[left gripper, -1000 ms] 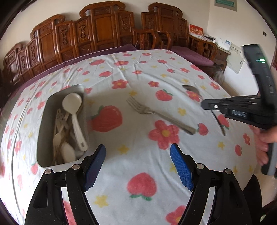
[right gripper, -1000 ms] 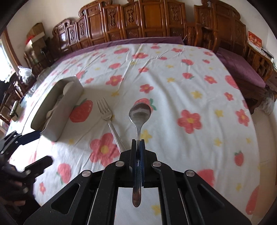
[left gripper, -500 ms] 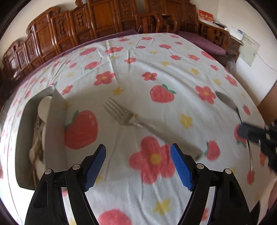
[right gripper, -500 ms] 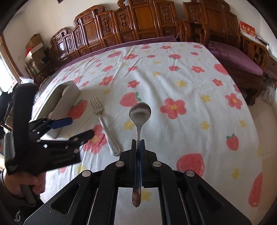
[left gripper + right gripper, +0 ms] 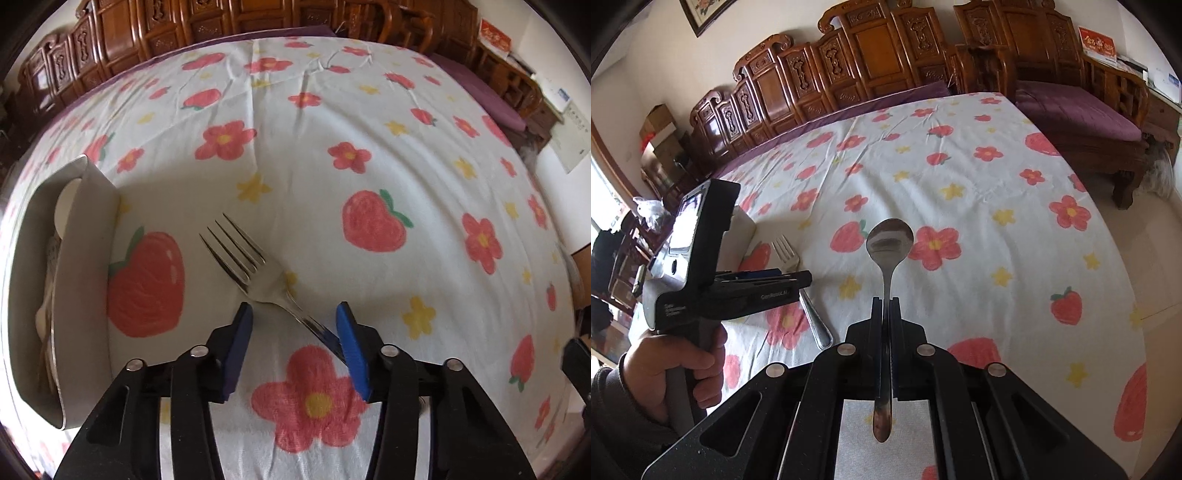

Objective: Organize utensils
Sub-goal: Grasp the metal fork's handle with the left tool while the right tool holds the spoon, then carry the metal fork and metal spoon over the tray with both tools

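Utensils lie split between the cloth and a container: a metal fork (image 5: 255, 275) rests flat on the strawberry-and-flower tablecloth (image 5: 369, 155) covering the desk, tines pointing away toward the far left, handle running back toward the near right. The left hand-held gripper (image 5: 293, 343) hangs low over it with its blue pads (image 5: 351, 345) on either side of the fork's neck; its jaws have just been closing and now stand at a middling gap, the handle passing close by the right pad, though contact is hard to tell. Just left of the fork stands a grey rectangular bin (image 5: 79, 295) holding pale plastic spoons (image 5: 62, 206). The right hand-held gripper (image 5: 884, 321) is clamped tight on the handle of a metal spoon (image 5: 889, 240), whose bowl sticks out ahead above the cloth, well clear of the fork. In the right wrist view a hand (image 5: 665, 373) grips the left tool's handle. Carved wooden chairs (image 5: 849, 59) line the far edge.
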`<state>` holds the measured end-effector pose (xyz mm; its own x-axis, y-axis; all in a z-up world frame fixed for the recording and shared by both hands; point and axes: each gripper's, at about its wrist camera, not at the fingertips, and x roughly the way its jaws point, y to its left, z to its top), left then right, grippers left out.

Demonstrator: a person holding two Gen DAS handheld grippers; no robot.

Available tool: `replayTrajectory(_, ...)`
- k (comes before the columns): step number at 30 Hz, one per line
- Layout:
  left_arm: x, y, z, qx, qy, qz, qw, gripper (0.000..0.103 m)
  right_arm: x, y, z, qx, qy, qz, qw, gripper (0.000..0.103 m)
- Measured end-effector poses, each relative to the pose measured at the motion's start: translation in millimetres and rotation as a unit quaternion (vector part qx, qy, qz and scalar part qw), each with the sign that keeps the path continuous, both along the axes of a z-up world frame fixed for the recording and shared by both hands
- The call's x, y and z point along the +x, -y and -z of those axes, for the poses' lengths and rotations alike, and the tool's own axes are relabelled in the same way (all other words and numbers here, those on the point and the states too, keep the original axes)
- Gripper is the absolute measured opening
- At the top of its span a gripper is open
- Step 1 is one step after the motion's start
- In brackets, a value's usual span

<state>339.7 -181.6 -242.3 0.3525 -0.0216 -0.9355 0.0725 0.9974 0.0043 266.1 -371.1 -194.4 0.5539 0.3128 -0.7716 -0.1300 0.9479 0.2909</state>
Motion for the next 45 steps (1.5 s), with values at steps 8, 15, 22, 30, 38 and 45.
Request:
replayTrajectory(8,9,15,-2,0.012,-0.002,0.006,0.9999,0.034,0,0,3,-0.003,-0.004,-0.004,1.000,0.005)
replayTrajectory(15,5,21,-3,-0.005,0.003,0.027,0.9996,0.023,-2,-6,13,-0.007,-0.015,-0.011,1.000,0.005)
replayTrajectory(22,1,28,-3,0.012,0.016,0.053,0.9984,0.012,-2,-4,17,-0.006,-0.020,-0.007,1.000,0.005)
replayTrajectory(30,-9,35,-7,0.020,0.038,0.092,0.9949,0.006,-1,-1,19,-0.005,-0.023,-0.003,1.000,0.005)
replayTrajectory(38,-21,24,-29,0.012,0.059,0.103,0.9929,0.006,-4,-4,15,-0.004,-0.012,-0.007,1.000,0.005)
replayTrajectory(45,-33,2,-55,0.008,0.085,0.103,0.9910,0.006,-14,-21,-7,-0.006,0.022,-0.020,1.000,0.005)
